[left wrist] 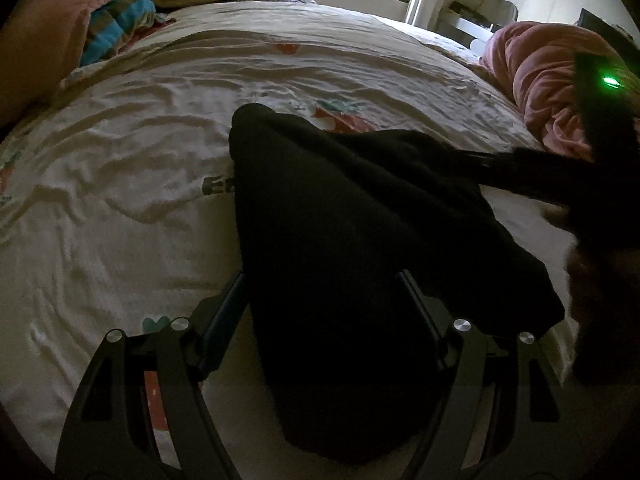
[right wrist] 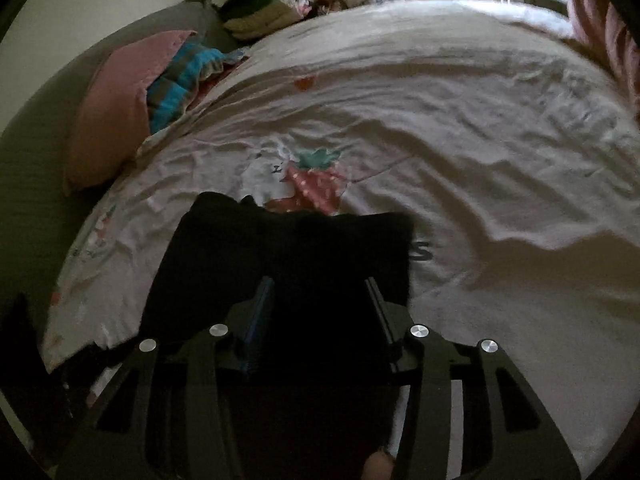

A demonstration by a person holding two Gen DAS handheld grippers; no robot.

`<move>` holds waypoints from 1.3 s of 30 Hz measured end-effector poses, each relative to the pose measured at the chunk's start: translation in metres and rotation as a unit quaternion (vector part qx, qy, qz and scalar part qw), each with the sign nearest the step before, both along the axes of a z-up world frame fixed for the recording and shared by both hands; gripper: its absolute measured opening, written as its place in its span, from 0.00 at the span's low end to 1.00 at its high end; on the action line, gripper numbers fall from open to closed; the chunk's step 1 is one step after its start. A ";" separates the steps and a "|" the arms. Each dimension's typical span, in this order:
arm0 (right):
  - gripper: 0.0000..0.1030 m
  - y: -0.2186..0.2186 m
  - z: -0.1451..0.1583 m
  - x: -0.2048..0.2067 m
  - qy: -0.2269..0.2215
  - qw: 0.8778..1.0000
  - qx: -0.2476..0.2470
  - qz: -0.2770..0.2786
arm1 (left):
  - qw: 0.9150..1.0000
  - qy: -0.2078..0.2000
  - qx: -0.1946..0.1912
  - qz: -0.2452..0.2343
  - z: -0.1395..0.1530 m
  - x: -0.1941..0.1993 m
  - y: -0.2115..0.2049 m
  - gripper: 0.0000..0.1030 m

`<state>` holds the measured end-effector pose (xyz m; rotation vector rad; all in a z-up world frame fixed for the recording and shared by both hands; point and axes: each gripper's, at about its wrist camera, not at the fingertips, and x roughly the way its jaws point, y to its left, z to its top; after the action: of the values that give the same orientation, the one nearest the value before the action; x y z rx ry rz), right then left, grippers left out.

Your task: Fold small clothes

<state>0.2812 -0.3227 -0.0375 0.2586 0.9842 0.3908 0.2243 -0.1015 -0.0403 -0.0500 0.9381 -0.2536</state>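
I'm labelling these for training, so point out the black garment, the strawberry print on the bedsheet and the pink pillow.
black garment [left wrist: 360, 220], left wrist view, middle of the cloth.
strawberry print [right wrist: 316, 184], right wrist view, red body of the berry.
pink pillow [right wrist: 112, 108], right wrist view, centre of its face.

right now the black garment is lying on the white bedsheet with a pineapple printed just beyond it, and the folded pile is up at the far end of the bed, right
Not quite: the print just beyond the black garment is a strawberry, not a pineapple, as the right wrist view shows. The rest holds: the garment lies on the white bedsheet, and the folded pile sits at the far end of the bed.
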 end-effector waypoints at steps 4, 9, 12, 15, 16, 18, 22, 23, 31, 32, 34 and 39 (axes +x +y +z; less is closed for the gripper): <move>0.08 0.007 -0.004 0.011 0.006 1.000 0.000 0.000 | 1.000 -0.003 -0.011 -0.003 0.003 -0.004 0.004 0.65; 0.06 0.009 0.032 -0.004 -0.071 0.997 0.006 0.014 | 1.000 -0.011 -0.023 -0.011 0.013 -0.009 0.002 0.65; 0.06 0.003 0.053 -0.015 -0.114 0.993 -0.020 0.011 | 1.000 -0.013 -0.015 -0.021 0.016 -0.010 -0.007 0.65; 0.06 -0.002 0.050 -0.015 -0.123 0.990 -0.070 0.003 | 0.999 -0.016 -0.011 -0.029 0.015 -0.011 -0.014 0.67; 0.06 -0.002 0.044 -0.013 -0.120 0.989 -0.087 0.002 | 0.999 -0.015 -0.006 -0.033 0.014 -0.011 -0.016 0.67; 0.06 0.000 0.024 -0.010 -0.107 0.987 -0.121 0.004 | 0.999 -0.012 0.003 -0.034 0.011 -0.011 -0.018 0.68; 0.06 0.004 -0.007 -0.003 -0.093 0.985 -0.147 0.002 | 0.999 -0.005 0.000 -0.038 0.007 -0.011 -0.017 0.70; 0.06 0.004 -0.012 -0.002 -0.092 0.984 -0.150 -0.001 | 0.999 -0.003 -0.002 -0.039 0.007 -0.011 -0.015 0.70; 0.17 0.004 -0.003 -0.014 -0.104 0.982 -0.159 -0.014 | 0.999 0.005 -0.021 -0.038 0.004 -0.012 -0.010 0.71; 0.17 0.000 0.006 -0.021 -0.110 0.984 -0.142 -0.020 | 0.999 0.005 -0.022 -0.038 0.004 -0.013 -0.010 0.71; 0.19 -0.005 0.026 -0.044 -0.133 0.985 -0.106 -0.018 | 0.999 0.005 -0.028 -0.037 0.004 -0.013 -0.008 0.71; 0.23 0.002 0.044 -0.081 -0.141 0.987 -0.069 0.025 | 0.999 0.003 -0.032 -0.036 0.004 -0.015 -0.007 0.71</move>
<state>0.1998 -0.3204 0.0064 0.0503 0.7361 0.3906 0.2090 -0.1081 -0.0367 -0.0767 0.9382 -0.3504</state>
